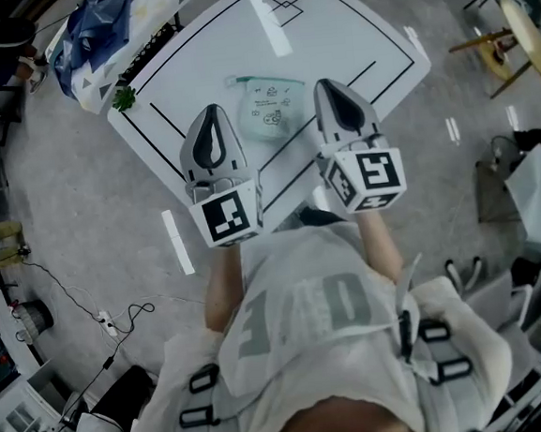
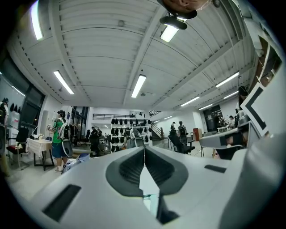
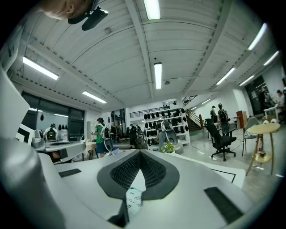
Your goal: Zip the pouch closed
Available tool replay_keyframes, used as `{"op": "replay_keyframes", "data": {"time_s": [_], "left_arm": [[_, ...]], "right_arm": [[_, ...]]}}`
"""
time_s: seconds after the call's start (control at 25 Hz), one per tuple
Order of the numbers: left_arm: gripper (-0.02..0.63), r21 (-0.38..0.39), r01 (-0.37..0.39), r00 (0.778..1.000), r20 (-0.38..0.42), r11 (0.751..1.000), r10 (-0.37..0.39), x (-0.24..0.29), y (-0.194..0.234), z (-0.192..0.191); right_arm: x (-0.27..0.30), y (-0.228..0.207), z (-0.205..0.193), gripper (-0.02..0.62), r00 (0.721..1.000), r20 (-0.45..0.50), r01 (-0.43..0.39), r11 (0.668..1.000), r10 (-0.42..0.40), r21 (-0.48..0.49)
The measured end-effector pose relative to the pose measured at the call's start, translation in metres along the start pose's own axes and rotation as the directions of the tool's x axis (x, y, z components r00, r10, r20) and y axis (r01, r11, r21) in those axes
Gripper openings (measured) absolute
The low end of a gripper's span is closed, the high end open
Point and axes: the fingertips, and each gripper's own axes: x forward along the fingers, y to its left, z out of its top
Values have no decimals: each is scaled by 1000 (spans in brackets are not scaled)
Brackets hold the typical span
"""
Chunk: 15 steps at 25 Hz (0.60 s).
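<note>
We stand over a wide grey floor point(image 1: 82, 208) in a big hall. The white bench point(image 1: 349, 34), marked with black lines, lies slantwise ahead of us. A blue patterned cloth point(image 1: 104, 32) is heaped by its far left corner, partly over the edge.

We hold both tools out level above the near part of the bench, side by side and apart. Each carries its marker cube nearest us.

The left tongs point(image 1: 211, 112) are closed tip to tip. In the left gripper view the two ribbed pads meet along one line with nothing between them. The right tongs point(image 1: 327, 85) are the same, pressed together and empty, as the right gripper view shows.

The pouch point(image 1: 266, 105) lies flat on the bench, free of both tools. In the head view it shows between the two pairs of tips. It is pale green with dark print on its face, and its zip runs along the far edge. We cannot tell whether that zip is closed.

A small green sprig point(image 1: 125, 98) sits at the bench's left corner, well apart from the pouch.
</note>
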Motion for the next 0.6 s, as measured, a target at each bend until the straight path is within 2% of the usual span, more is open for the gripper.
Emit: {"op": "replay_keyframes", "data": {"time_s": [0.2,0.4,0.6], "left_arm": [[11,3,14,1000,-15,1000,-14,1,-4,-2],[11,60,48,999,-29,997,-46,3,-6,-5],[11,11,20,999,-26,1000,-20,0,-6,-4]], "right_arm": [[-3,-1,-10,9,1000,-24,4,1000,-4,8],[-4,-3,-8,9,1000,-17,11,1000,-11,15],[-5,-4,-10,9,1000,-22,7,1000,-6,19]]}}
